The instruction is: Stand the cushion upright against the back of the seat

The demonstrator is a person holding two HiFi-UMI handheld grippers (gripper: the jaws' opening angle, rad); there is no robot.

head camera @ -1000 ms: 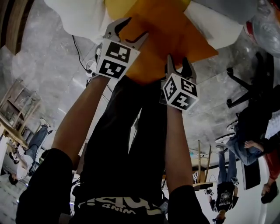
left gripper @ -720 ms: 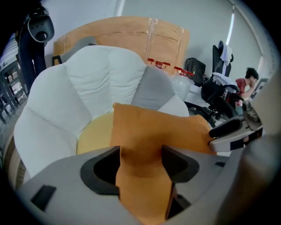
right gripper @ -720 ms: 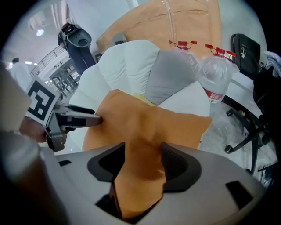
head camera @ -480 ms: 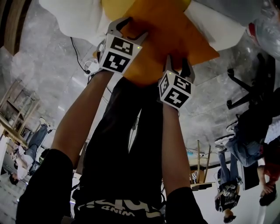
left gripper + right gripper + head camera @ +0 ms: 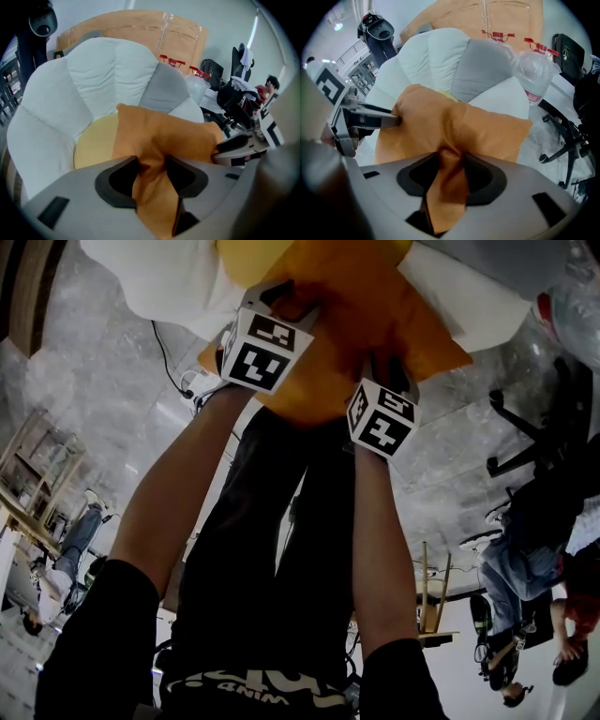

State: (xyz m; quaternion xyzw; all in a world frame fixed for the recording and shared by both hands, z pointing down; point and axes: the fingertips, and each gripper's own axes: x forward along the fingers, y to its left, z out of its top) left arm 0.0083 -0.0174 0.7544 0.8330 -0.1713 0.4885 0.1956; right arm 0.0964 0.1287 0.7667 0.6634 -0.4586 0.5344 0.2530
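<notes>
Lower now, left claw (image 5: 281, 302) and right claw (image 5: 390, 369) have just closed on the cushion (image 5: 349, 324), tips buried.

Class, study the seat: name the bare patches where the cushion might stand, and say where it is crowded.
Free: the seat pad left of the cushion, bordered by white back petals, themselves bare. Crowded: the near edge, where left gripper and right gripper, jaws just closing, pinch the cushion; a bottle sits at the seat's right.

No legible text; shirt print (image 5: 251, 698) unreadable
</notes>
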